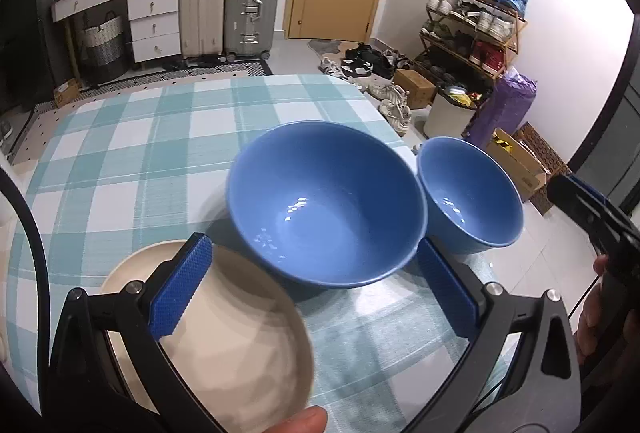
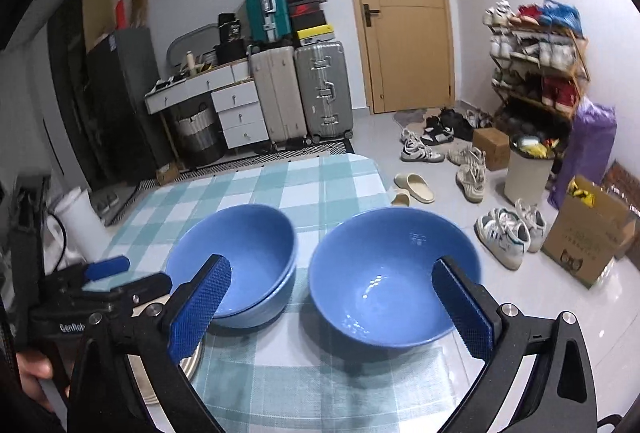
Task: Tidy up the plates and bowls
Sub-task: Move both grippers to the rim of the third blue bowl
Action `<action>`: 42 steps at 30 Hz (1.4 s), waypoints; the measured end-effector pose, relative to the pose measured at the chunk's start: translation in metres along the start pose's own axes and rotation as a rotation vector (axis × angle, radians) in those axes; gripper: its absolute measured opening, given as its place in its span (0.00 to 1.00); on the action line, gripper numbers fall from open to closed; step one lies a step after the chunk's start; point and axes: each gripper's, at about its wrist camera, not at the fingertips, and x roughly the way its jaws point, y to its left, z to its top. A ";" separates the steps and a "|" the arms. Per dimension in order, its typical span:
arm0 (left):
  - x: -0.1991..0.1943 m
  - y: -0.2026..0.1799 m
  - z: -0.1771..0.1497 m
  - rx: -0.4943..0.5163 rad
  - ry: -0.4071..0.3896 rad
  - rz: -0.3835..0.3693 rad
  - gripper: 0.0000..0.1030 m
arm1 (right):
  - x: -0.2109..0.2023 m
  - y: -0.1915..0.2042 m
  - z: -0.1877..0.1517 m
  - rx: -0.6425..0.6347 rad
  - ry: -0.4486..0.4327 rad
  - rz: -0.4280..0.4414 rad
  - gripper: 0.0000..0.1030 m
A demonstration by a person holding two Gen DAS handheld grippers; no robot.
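My left gripper [image 1: 316, 283] is wide open and holds nothing. In the left wrist view, its left pad is low in the frame over the cream plate [image 1: 224, 333], and its right pad is at the lower right, beside the blue bowls. The stacked blue bowls [image 1: 326, 205] sit in the middle of that frame on the checked tablecloth [image 1: 140, 153]. In the right wrist view I can see a second rim under the first, so I judge it is two bowls, one inside the other.

My right gripper [image 2: 332, 307] is also fully open and empty. The single blue bowl [image 2: 394, 273] stands in the middle right of its frame, between the two pads in the picture, but the pads do not press it. It is just beside the stack, close to the table edge; whether the two touch I cannot tell.

I think the bowls are nested because same shapes save place, and the plate lies apart because it is flat. The single bowl probably must go into the stack next, so my right fingers are opened wide for its rim.
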 end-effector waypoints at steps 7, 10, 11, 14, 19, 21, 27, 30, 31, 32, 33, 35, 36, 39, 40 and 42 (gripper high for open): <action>0.003 -0.035 0.001 0.026 0.006 -0.035 0.99 | -0.006 -0.032 0.003 0.061 0.002 -0.016 0.99; 0.008 -0.049 0.003 0.033 0.016 -0.054 0.99 | -0.006 -0.041 0.002 0.076 0.007 -0.020 0.99; 0.009 -0.054 0.002 0.033 0.020 -0.067 0.99 | -0.005 -0.044 0.001 0.079 0.008 -0.031 0.99; 0.015 -0.066 0.002 0.039 0.030 -0.088 0.99 | -0.003 -0.055 0.000 0.101 0.017 -0.039 0.99; 0.026 -0.088 0.001 0.058 0.059 -0.123 0.98 | 0.005 -0.075 -0.004 0.150 0.035 -0.055 0.99; 0.029 -0.097 0.000 0.059 0.069 -0.156 0.92 | 0.008 -0.083 -0.006 0.171 0.041 -0.061 0.99; 0.036 -0.120 -0.004 0.069 0.093 -0.231 0.69 | 0.016 -0.098 -0.008 0.206 0.039 -0.039 0.99; 0.041 -0.129 -0.002 0.066 0.103 -0.250 0.61 | 0.018 -0.102 -0.009 0.215 0.027 -0.033 0.99; 0.044 -0.132 -0.002 0.061 0.112 -0.257 0.60 | 0.019 -0.103 -0.010 0.215 0.024 -0.034 0.99; 0.048 -0.134 -0.001 0.050 0.123 -0.267 0.57 | 0.019 -0.103 -0.010 0.213 0.024 -0.033 0.99; 0.051 -0.135 0.000 0.038 0.131 -0.271 0.55 | 0.021 -0.104 -0.011 0.209 0.025 -0.029 0.98; 0.059 -0.137 0.002 0.016 0.143 -0.262 0.54 | 0.023 -0.106 -0.013 0.215 0.027 -0.023 0.94; 0.062 -0.138 0.002 0.010 0.148 -0.261 0.53 | 0.025 -0.108 -0.014 0.226 0.029 -0.021 0.89; 0.074 -0.139 0.002 -0.002 0.169 -0.252 0.53 | 0.033 -0.114 -0.018 0.259 0.042 -0.027 0.78; 0.079 -0.140 0.002 -0.003 0.173 -0.247 0.53 | 0.035 -0.117 -0.019 0.268 0.048 -0.021 0.77; 0.089 -0.142 0.001 -0.012 0.181 -0.242 0.53 | 0.040 -0.120 -0.022 0.279 0.062 -0.012 0.70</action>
